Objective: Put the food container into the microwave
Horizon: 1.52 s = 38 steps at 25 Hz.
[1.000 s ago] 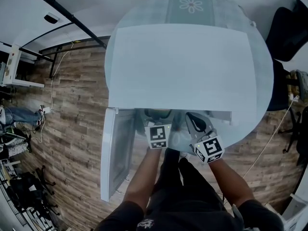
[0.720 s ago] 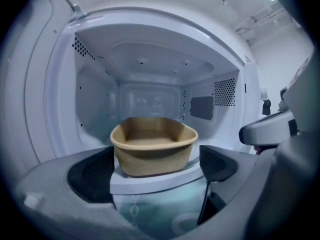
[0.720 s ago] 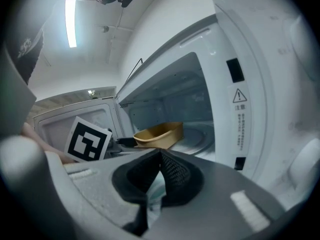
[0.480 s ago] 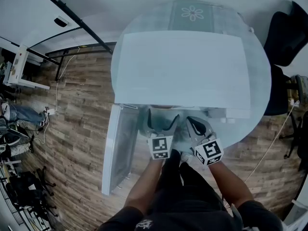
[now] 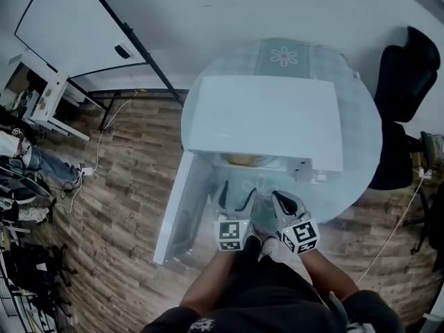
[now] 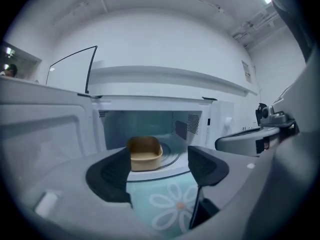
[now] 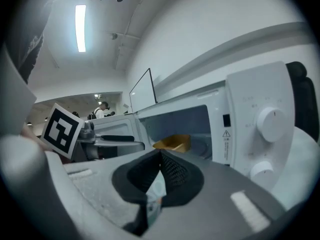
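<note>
The microwave (image 5: 270,120) stands on a round tabletop (image 5: 361,151). Its door (image 5: 182,207) is swung fully open on the microwave's left side. The food container (image 6: 145,154), a tan, open-topped tub with rounded corners, sits inside the microwave's cavity. It rests upright on the glass turntable (image 6: 174,153), toward the left of the cavity and close to the front opening.

Both tools are outside the microwave, just in front of its opening and clear of the container. The left tool (image 6: 157,171) faces straight into the cavity. Its jaws stand apart at a moderate width, having just been closing. Nothing is between them: only the container further in and the flower-patterned mat (image 6: 172,204) in front of the microwave show through the gap. The right tool (image 7: 159,171) sits nearer the microwave's control panel. Two white dials (image 7: 270,124) show just right of the cavity in the right gripper view. This tool's dark pads meet at the tips and hold nothing.
</note>
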Motion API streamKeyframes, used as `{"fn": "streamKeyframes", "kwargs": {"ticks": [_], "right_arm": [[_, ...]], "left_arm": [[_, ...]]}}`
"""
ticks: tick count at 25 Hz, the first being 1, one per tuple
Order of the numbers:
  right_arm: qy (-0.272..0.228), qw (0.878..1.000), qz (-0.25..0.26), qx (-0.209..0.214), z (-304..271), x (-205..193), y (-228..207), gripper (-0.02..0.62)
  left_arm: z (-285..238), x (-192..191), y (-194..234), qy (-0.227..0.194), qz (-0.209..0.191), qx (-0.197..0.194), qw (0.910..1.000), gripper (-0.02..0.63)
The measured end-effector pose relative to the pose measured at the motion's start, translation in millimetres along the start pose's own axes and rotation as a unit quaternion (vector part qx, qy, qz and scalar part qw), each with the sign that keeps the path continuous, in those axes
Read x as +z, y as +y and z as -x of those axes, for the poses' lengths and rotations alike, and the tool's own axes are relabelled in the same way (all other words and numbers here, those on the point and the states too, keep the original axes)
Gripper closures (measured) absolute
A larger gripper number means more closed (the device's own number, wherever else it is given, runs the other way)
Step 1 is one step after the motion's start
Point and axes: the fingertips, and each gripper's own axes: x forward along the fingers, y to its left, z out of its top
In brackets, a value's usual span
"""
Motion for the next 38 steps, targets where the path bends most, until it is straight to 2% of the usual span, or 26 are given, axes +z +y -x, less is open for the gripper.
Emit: {"fn": "streamKeyframes", "kwargs": {"ticks": [3,6,9,13,19,24,38], "right_arm": [[-0.025,1.000,0.010,0.006,11.4,26.9,8.1,0.594],[-0.055,0.998,0.017,0.017,17.2,54.9,18.3,0.594],[-0.078,0.996,0.030,0.025,23.9,75.6,27.9,0.594],[-0.085,0.996,0.034,0.022,37.4,79.0,29.0,0.594],[-0.085,0.994,0.067,0.023,46.6,89.1,40.9,0.595],[-0.098,0.992,0.071,0.028,41.1,101.2,45.5,0.595],[-0.095,0.993,0.059,0.033,28.2,98.5,44.1,0.595]], "left_arm": [[22.7,21.9,-9.3,-0.017,0.002,-0.005,0.9998,0.357],[41.8,41.1,-11.2,-0.039,-0.003,0.002,0.9992,0.444],[55.9,55.8,-11.4,-0.056,-0.012,0.009,0.9983,0.601],[64.8,66.4,-15.5,-0.064,-0.020,0.000,0.9977,0.603],[77.2,73.6,-17.5,-0.076,-0.017,-0.020,0.9967,0.600],[78.6,70.7,-8.9,-0.077,-0.014,-0.010,0.9969,0.599],[73.9,65.4,2.3,-0.071,-0.015,0.004,0.9974,0.600]]}}
